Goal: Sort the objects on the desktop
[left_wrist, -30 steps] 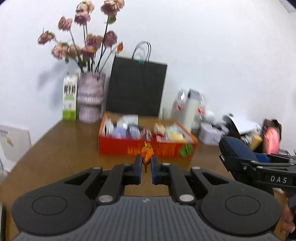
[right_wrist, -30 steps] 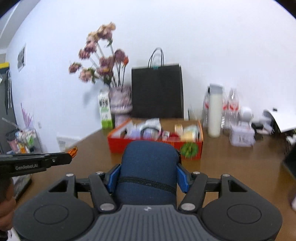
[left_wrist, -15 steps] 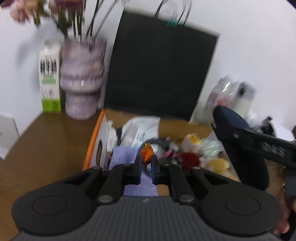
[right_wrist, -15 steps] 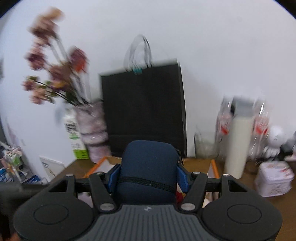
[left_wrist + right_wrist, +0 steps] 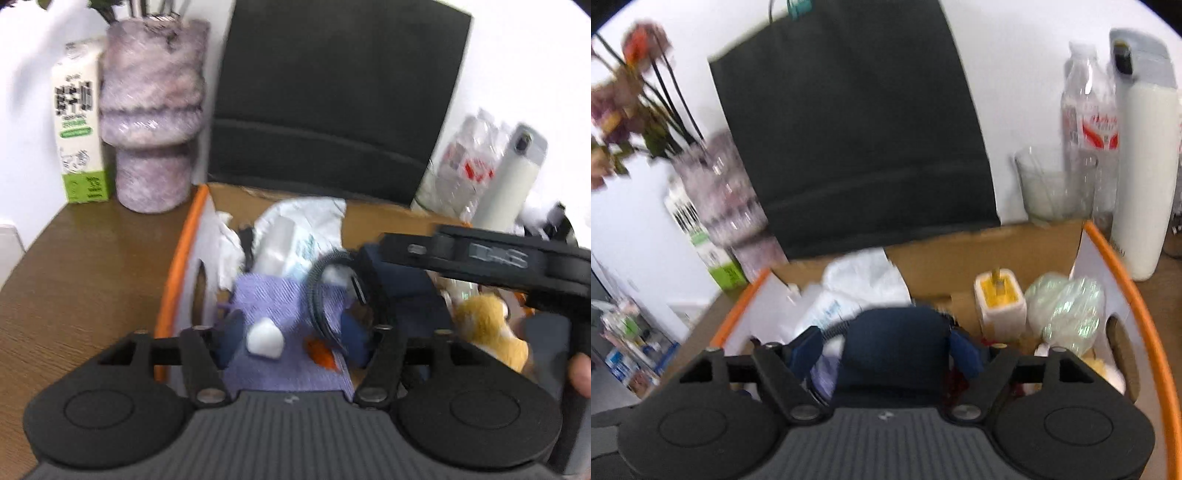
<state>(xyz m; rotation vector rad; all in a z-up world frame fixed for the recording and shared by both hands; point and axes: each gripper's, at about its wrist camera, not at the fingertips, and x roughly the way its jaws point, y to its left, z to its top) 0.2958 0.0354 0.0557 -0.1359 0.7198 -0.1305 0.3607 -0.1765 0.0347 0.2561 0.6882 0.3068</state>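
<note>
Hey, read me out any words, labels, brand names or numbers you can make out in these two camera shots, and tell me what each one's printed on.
No text reads with certainty.
Raised lettering on the right gripper arm: smeared by motion, unreadable.
Black characters and green label on the milk carton: too blurred.
Red and white label on the clear bottle: characters too blurred.
Small vertical print low on the white flask: too small.
Blue print on the white plastic packet in the orange box: unreadable.
</note>
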